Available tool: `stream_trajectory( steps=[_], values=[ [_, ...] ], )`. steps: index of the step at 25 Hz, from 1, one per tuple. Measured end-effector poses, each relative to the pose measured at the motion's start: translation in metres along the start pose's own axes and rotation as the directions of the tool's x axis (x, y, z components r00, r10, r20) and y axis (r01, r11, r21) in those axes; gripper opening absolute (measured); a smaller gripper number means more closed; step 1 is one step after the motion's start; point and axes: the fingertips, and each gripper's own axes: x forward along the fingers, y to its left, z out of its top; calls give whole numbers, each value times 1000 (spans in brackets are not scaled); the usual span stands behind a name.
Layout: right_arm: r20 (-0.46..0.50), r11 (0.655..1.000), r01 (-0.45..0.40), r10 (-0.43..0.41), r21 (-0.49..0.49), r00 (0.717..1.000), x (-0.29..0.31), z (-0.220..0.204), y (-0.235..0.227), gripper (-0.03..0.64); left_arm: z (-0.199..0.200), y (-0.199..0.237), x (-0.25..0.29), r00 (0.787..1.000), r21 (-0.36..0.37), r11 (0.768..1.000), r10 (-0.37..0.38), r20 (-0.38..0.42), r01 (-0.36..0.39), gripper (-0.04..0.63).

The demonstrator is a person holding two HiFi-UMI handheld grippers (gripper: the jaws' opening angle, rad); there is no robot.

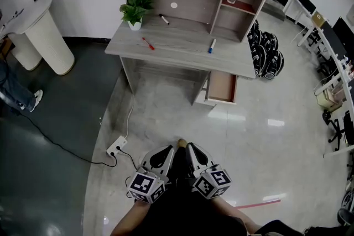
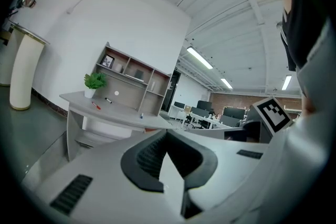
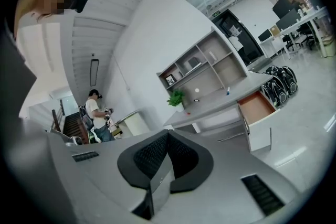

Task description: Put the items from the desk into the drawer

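Jaws of left gripper [image 2: 167, 135] are pressed together, nothing btwn them; right gripper [image 3: 168, 134] same, closed w/ nothing held. Both sit side by side well short of the grey wooden desk [image 1: 182, 41], pointing toward it. On desk top: slim red marker pen [image 1: 148, 44] left of centre, blue marker pen [image 1: 212, 46] nr the desk's right front edge, black marker pen [image 1: 164, 19] at the back, just beside small green potted plant [image 1: 134, 8] on desk's rear left corner. Open reddish-brown wooden drawer [image 1: 221, 87] sticks out under desk's right end.
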Motion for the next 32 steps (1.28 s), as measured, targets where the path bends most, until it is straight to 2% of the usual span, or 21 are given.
stream_trajectory(
  steps=[9,16,23,32],
  values=[
    [-31,999,-40,40,10,999,55,21,-21,5,15,31,45,999,9,1000,30,-11,-30,-11],
    [-22,1000,-22,22,16,1000,108,61,-59,5,41,53,102,999,26,999,32,-16,-31,-11],
    [-19,1000,-22,22,11,1000,165,97,-98,5,61,86,159,997,45,996,77,-2,-77,-9],
    [-49,1000,0,0,5,999,218,120,-141,5,74,115,217,995,42,994,103,-6,-103,-11]
  ],
)
